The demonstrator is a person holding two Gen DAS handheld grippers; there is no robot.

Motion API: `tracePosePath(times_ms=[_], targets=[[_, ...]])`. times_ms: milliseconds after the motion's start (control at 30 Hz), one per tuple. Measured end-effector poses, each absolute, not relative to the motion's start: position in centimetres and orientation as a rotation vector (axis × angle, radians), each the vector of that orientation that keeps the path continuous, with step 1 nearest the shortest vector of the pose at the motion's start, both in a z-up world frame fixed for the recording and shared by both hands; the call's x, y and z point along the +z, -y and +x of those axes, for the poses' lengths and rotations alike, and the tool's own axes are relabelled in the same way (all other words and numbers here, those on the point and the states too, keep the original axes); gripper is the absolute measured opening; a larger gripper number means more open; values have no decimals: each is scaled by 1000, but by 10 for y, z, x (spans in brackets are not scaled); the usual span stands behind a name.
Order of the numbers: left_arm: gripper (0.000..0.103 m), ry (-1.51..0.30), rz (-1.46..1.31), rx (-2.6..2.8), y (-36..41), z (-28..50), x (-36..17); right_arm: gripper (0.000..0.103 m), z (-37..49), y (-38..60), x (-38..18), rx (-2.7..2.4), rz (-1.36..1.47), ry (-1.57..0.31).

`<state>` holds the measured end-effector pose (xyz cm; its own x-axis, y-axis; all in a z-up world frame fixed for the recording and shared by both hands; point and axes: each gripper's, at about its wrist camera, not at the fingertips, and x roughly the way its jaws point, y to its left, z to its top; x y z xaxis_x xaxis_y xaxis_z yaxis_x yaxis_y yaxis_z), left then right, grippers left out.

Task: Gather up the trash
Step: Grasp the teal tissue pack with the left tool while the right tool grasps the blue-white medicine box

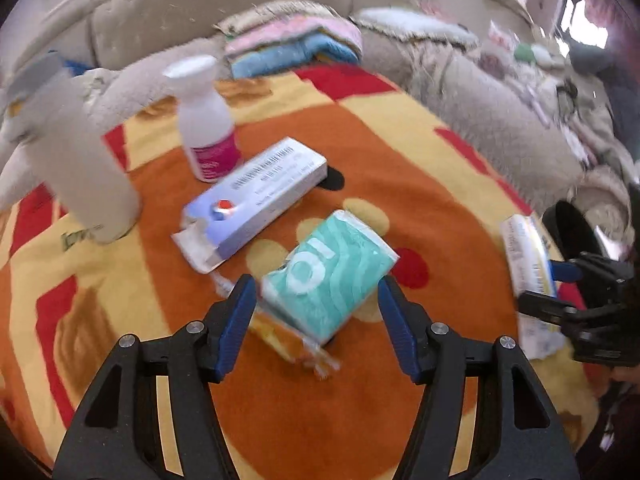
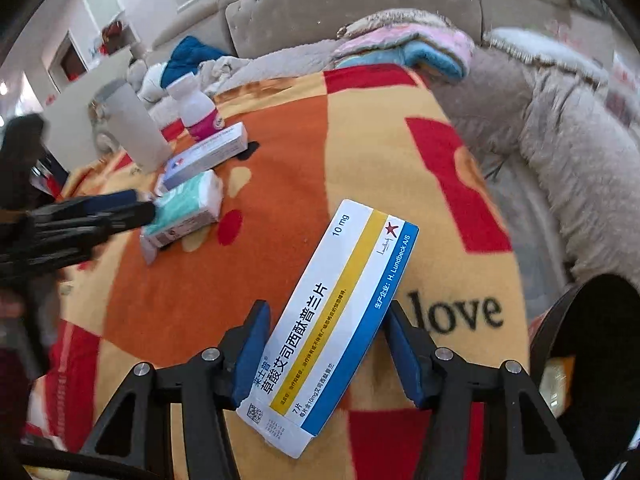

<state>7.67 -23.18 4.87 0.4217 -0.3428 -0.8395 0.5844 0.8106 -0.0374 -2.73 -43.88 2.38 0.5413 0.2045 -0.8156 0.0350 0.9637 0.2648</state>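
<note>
My left gripper [image 1: 316, 312] stood with its blue pads apart on either side of the teal tissue pack [image 1: 332, 272], not pressing it as far as I could tell. The pack lay on the orange part of the blanket [image 1: 400, 160], over a crumpled orange wrapper [image 1: 296, 344]. Beyond the pack lay a white-and-blue pill box [image 1: 256, 196] with its flap open; beyond that box stood a white bottle with a pink label [image 1: 208, 128], and left of the box a tall grey container [image 1: 76, 160]. My right gripper [image 2: 324, 348] bracketed the 10 mg Lundbeck tablet box [image 2: 332, 320], pads just beside its long edges; whether they gripped it, I could not tell. A black bin [image 2: 592, 352] stood right of that box.
</note>
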Motion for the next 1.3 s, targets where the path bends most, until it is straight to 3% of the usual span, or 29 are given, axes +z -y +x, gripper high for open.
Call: tracePosePath(times_ms=[267,433,467,500,567,667,1000,1133,1300], targets=[[62,-986,472,-646,261,82,36,73,-27,421,22,121,217,-1004],[61,-1009,467,-589,276,86,31,73,-27,424,22,106,234,-995],[60,-1009,470,-576,279,85,30,71,-28,424,23,103,232,-990],[58,-1004,457,-566,280,84,31,60,-28,424,23,96,221,-987],[44,-999,416,-562,278,80,34,56,-32,423,25,96,182,-974],[37,-992,324,-554,270,69,48,48,-41,429,31,121,203,-952],[35,-979,222,-507,265,8,73,48,-73,437,45,134,243,-921],[35,-987,229,-489,261,-10,66,49,-82,433,34,114,201,-1004],[35,-996,227,-469,257,-21,61,64,-83,433,31,62,190,-1029]])
